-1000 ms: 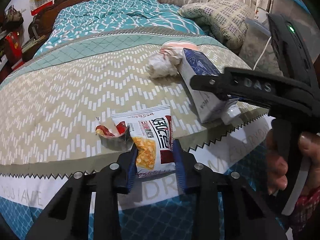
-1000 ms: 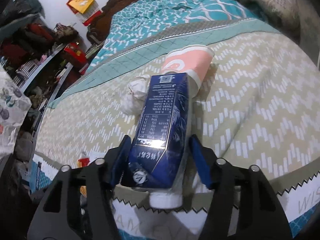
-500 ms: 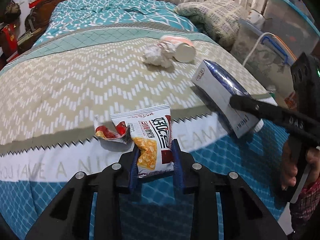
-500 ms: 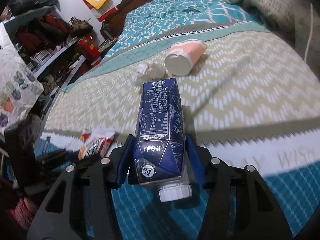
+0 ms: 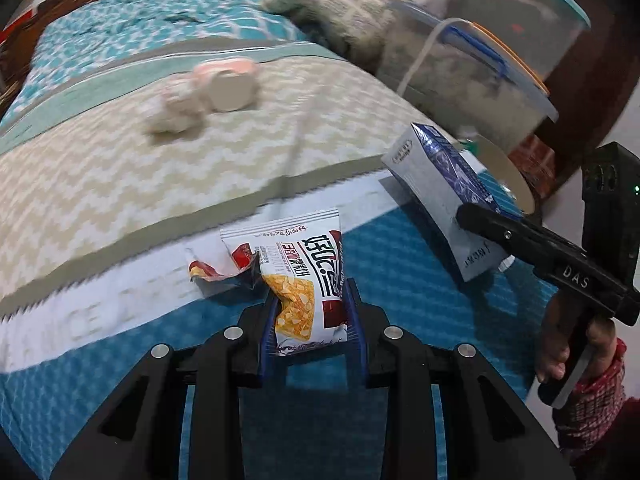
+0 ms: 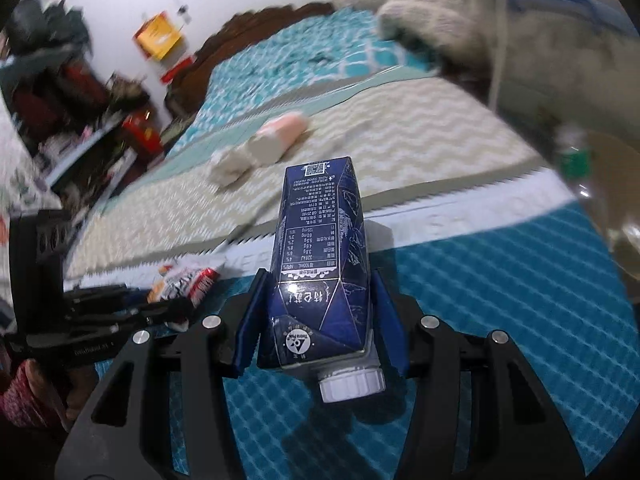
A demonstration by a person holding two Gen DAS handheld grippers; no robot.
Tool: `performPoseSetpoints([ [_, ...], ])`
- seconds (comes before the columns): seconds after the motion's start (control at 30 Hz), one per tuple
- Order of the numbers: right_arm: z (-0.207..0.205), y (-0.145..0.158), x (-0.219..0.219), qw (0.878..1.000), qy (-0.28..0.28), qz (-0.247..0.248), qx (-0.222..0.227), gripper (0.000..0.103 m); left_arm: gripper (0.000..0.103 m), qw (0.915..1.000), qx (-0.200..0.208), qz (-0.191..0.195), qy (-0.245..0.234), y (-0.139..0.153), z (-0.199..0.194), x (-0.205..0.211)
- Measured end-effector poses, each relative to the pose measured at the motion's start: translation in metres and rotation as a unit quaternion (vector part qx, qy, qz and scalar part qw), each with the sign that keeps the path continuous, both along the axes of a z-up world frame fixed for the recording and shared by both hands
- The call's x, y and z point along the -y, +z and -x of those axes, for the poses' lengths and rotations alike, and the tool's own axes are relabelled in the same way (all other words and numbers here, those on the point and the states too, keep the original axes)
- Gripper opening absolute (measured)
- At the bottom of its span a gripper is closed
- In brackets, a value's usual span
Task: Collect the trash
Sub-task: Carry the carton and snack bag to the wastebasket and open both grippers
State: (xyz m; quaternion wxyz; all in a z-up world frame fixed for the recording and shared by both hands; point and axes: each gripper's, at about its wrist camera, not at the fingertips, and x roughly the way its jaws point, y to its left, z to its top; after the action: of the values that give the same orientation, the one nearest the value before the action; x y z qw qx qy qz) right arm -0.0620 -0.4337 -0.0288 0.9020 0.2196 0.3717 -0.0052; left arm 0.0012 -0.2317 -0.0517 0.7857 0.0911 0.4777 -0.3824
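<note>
Trash is held in both grippers, off the bed. Nearest in the left wrist view, the left gripper (image 5: 312, 320) is clamped on a snack packet (image 5: 308, 276), its blue pads pressing the white, red and yellow wrapper from both sides; the packet's torn flap hangs out to the left. The packet is held in front of the teal side of the bed cover (image 5: 400, 248), clear of the mattress top.

In the right wrist view, the right gripper (image 6: 320, 320) is clamped on a dark blue milk carton (image 6: 320, 248), which lies lengthwise between the pads with its white screw cap (image 6: 352, 386) pointing back toward the camera and its printed label facing up. From the left wrist view the same carton (image 5: 444, 196) is tilted beyond the bed's corner, gripped by the black tool in the person's right hand (image 5: 576, 344).

Farther off, on the beige zigzag part of the bedspread (image 5: 100, 168), a crumpled paper ball (image 5: 174, 110) lies just beside a pink paper cup (image 5: 228, 82) tipped on its side, with the cup's pale round end facing the camera. Both are blurred. Behind them are the teal patterned blanket (image 5: 132, 28) and a knitted pillow (image 5: 344, 8). To the right of the bed stands a clear plastic storage box (image 5: 480, 64) with a blue handle.
</note>
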Motion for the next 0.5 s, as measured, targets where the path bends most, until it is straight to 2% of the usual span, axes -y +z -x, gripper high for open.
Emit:
performPoseSetpoints([
  [0.27, 0.046, 0.01, 0.062, 0.996, -0.076, -0.033, 0.045, 0.053, 0.028, 0.996, 0.025, -0.002, -0.086, 0.021, 0.025, 0.094],
  [0.5, 0.091, 0.013, 0.136, 0.982, -0.171, -0.043, 0.073, 0.053, 0.028, 0.9877, 0.033, 0.004, -0.153, 0.037, 0.04, 0.185],
])
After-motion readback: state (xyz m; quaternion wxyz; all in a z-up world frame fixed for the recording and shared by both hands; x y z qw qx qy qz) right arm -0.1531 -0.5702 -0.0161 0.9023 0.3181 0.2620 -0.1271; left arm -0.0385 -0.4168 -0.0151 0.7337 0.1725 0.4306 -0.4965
